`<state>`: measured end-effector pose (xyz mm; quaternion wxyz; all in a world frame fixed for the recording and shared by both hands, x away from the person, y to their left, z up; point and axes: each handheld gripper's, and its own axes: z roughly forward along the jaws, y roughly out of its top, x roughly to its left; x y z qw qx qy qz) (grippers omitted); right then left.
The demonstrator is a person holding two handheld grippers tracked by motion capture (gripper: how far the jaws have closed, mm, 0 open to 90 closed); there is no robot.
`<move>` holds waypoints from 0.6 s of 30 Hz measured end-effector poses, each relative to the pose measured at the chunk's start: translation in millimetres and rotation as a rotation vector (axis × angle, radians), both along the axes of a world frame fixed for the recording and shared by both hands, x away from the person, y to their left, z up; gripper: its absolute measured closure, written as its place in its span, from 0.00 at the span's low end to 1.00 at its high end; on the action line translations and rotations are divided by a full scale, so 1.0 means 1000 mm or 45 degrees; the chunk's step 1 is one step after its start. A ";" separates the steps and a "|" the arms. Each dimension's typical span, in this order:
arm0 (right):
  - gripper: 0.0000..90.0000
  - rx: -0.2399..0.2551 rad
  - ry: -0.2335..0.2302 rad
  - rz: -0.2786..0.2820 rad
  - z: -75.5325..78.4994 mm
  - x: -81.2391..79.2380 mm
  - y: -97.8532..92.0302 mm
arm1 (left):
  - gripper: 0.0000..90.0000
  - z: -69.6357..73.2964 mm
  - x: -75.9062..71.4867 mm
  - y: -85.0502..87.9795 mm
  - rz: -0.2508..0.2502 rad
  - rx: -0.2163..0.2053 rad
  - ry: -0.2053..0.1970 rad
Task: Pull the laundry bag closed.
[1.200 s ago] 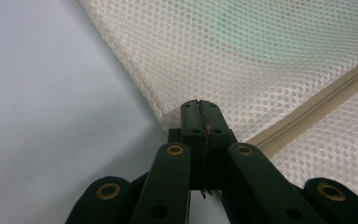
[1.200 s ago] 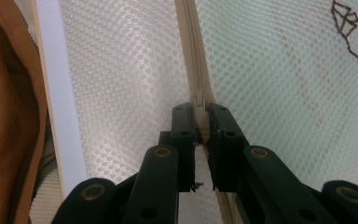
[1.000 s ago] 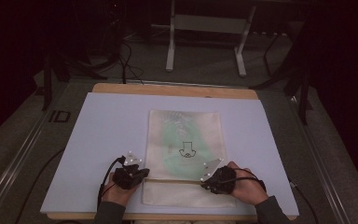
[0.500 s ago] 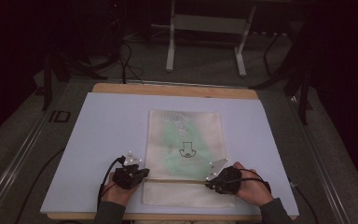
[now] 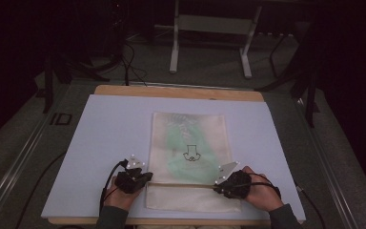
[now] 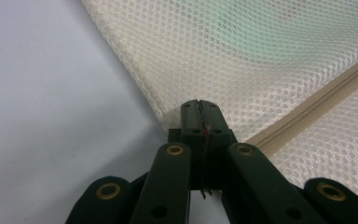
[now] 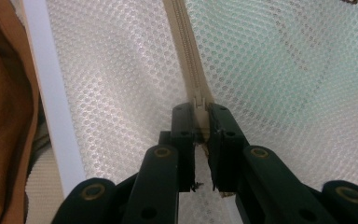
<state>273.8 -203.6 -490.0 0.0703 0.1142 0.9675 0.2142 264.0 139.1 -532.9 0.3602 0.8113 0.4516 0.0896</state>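
A cream mesh bag (image 5: 209, 126) with a pale green item (image 5: 178, 143) inside lies flat on the white board (image 5: 109, 133). A beige zipper (image 5: 181, 185) runs across it near the front. My left gripper (image 5: 147, 177) is shut on the bag's left edge (image 6: 168, 109) at the end of the zipper (image 6: 317, 107); its jaws (image 6: 199, 105) meet tightly on the mesh. My right gripper (image 5: 217, 187) sits on the zipper's right part. In the right gripper view the right gripper (image 7: 198, 109) is shut on the zipper pull (image 7: 197, 101), with the zipper (image 7: 184, 37) running ahead.
The white board lies on a wooden table (image 5: 176, 90). Its front edge (image 7: 51, 93) is close beside the right gripper. Metal stand legs (image 5: 174, 43) and cables (image 5: 128, 62) are on the dark floor behind the table. Both hands rest at the board's front edge.
The right gripper has slid a little to the right along the zipper line. The left gripper has stayed where it was.
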 end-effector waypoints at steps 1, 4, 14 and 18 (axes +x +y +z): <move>0.91 -0.005 0.001 -0.004 0.000 0.000 0.000 | 1.00 0.000 0.000 0.000 0.000 0.001 -0.001; 0.91 -0.002 0.007 -0.012 0.000 0.000 -0.003 | 1.00 0.000 0.000 0.000 0.000 0.000 -0.001; 0.91 -0.010 0.008 -0.019 -0.001 0.000 -0.006 | 1.00 0.000 0.000 0.000 0.000 -0.002 0.000; 0.91 -0.015 0.009 -0.021 -0.001 0.000 -0.007 | 1.00 0.000 0.000 0.000 0.000 -0.002 0.000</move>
